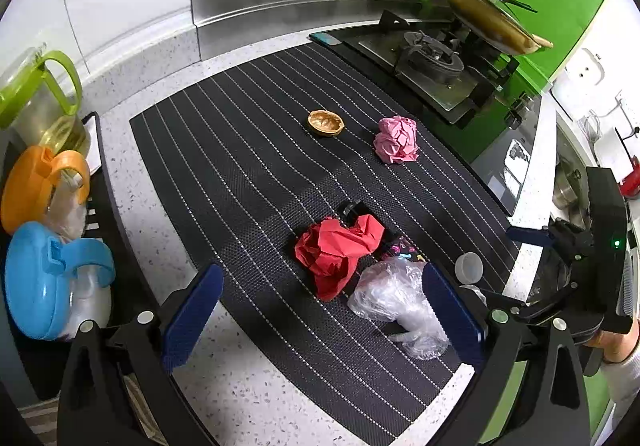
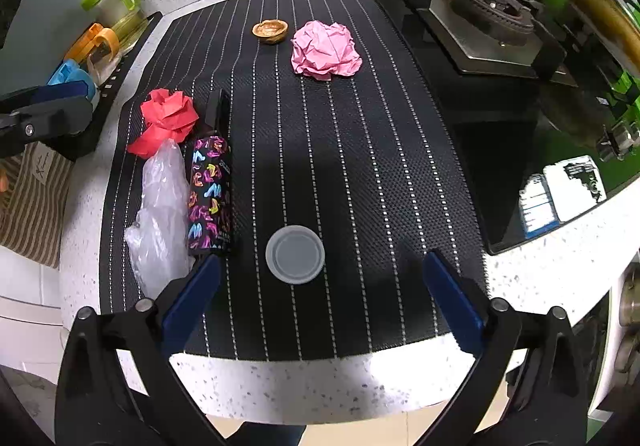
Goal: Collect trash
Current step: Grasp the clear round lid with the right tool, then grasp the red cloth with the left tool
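Trash lies on a black striped mat (image 2: 360, 149). A crumpled red paper (image 1: 336, 250) (image 2: 168, 117), a clear plastic bag (image 1: 396, 298) (image 2: 160, 205) and a colourful printed black packet (image 2: 210, 193) lie together. A crumpled pink paper (image 1: 396, 139) (image 2: 325, 49) and a brown nutshell half (image 1: 325, 121) (image 2: 270, 31) lie farther back. A grey round lid (image 2: 295, 254) (image 1: 469, 268) lies near the mat's front. My left gripper (image 1: 320, 310) is open, just before the red paper and bag. My right gripper (image 2: 320, 294) is open, just before the lid.
A gas stove (image 2: 488, 17) with a pan (image 1: 492, 17) stands at the mat's right. Jugs with green (image 1: 40, 97), orange (image 1: 40, 185) and blue (image 1: 48, 278) lids stand on a rack at the left. A striped cloth (image 2: 32, 197) hangs at the counter's left edge.
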A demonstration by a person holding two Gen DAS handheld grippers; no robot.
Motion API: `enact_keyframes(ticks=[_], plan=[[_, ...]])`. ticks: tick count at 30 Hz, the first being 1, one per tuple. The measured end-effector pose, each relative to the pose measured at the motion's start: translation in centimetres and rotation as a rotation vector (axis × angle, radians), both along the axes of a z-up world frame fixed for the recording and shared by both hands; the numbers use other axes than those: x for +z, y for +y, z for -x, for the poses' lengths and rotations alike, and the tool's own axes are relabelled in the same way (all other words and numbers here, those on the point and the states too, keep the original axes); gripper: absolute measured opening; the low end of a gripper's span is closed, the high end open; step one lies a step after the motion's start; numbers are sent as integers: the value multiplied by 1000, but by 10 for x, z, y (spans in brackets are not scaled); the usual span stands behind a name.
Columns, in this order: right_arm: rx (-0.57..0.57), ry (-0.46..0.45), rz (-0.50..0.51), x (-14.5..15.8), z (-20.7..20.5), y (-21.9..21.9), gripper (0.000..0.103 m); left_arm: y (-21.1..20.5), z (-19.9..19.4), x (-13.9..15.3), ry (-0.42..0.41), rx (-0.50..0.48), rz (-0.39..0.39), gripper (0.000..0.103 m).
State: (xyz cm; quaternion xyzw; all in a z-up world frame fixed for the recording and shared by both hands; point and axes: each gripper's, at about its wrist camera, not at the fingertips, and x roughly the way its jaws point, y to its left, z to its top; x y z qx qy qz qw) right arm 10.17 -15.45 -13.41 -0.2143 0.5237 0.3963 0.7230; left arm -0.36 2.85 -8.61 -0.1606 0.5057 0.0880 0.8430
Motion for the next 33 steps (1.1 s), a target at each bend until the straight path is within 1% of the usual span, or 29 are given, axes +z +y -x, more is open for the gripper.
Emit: enact_keyframes(ticks=[1,3,5,6,7,8,9,10,11,16,22,28,33], plan=[[3,4,6,-2,0,1,81,1,-1,0,1,0,0,96],[10,10,18,-5,-1,5,76,2,-2,-2,4,1,2,96],[15,15,19,-6,0,7,64,4,-2,-3,5,3,5,96],[18,12,24,-6,0,8,62,5,-2,-3,5,4,6,96],[19,12,27,-7,1,9,56,5,-2,-4,6,4,7,96],[21,16,32,-8,1,9,47,5,-2,-4,6,3,9,96],[22,11,37,-8,1,10,44,5,-2,-4,6,1,10,96],[24,8,38,-8,2,11,35,5,-3,-4,6,-2,11,96],[25,13,37,-8,1,11,32,4,-4,-4,5,-4,12,96],[22,14,25,-4,0,10,32,2,-8,-6,9,-14,13,96],[-2,17,-7,12,-4,2,32,-1,-16,-12,27,-23,10,96],[-30,14,-36,25,-10,-8,32,1,-32,-26,77,-34,10,96],[-44,8,-49,31,-14,-14,32,6,-43,-39,115,-29,28,96]])
